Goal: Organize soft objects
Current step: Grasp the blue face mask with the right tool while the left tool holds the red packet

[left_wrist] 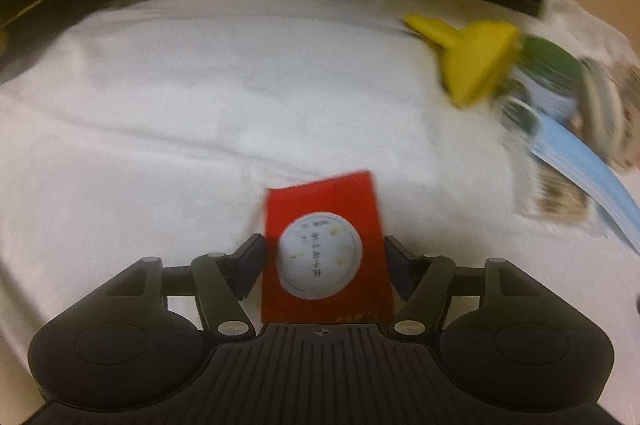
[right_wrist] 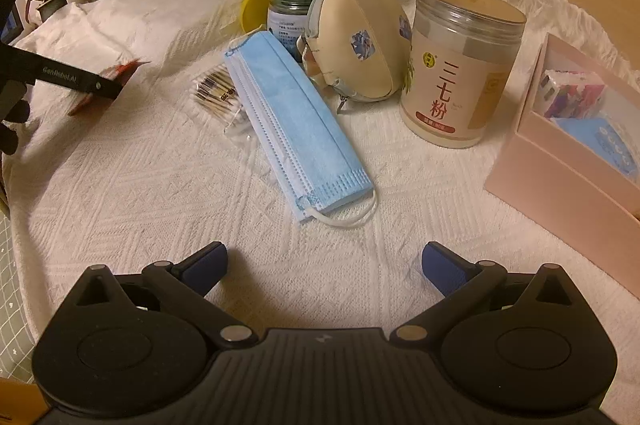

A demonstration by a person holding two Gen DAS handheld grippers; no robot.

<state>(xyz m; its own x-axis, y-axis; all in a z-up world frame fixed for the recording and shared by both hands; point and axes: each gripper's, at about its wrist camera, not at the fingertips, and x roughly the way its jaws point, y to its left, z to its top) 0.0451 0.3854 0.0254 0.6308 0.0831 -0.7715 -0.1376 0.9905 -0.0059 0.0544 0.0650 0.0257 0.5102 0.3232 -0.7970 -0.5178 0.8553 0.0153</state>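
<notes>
1. My left claw (left_wrist: 325, 245) stands wide with the red packet (left_wrist: 324, 249) upright between its jaws, low over the white cloth (right_wrist: 160, 185). Both pads sit at the packet's edges, but I cannot tell whether they press on it.
2. My right claw (right_wrist: 324, 257) is spread fully and holds nothing. It hovers over bare cloth, just short of the blue masks' (right_wrist: 296, 117) near end.
3. I judge the sorting is mid-way: the packet is being handled and the masks are untouched.
4. Next, I would lower my right claw, close it across the masks' short end, and carry them to the pink box (right_wrist: 560, 161) at the right. The stack may fan apart.
5. Count:
   - one red packet
   - one mask stack (layers uncountable)
   - one beige pouch (right_wrist: 356, 45)
   - two jars: the green-lidded (right_wrist: 292, 5) and the large pale one (right_wrist: 460, 65)
   - one yellow funnel (right_wrist: 256, 1)
   - one clear packet of sticks (right_wrist: 218, 91)
   - one pink box
</notes>
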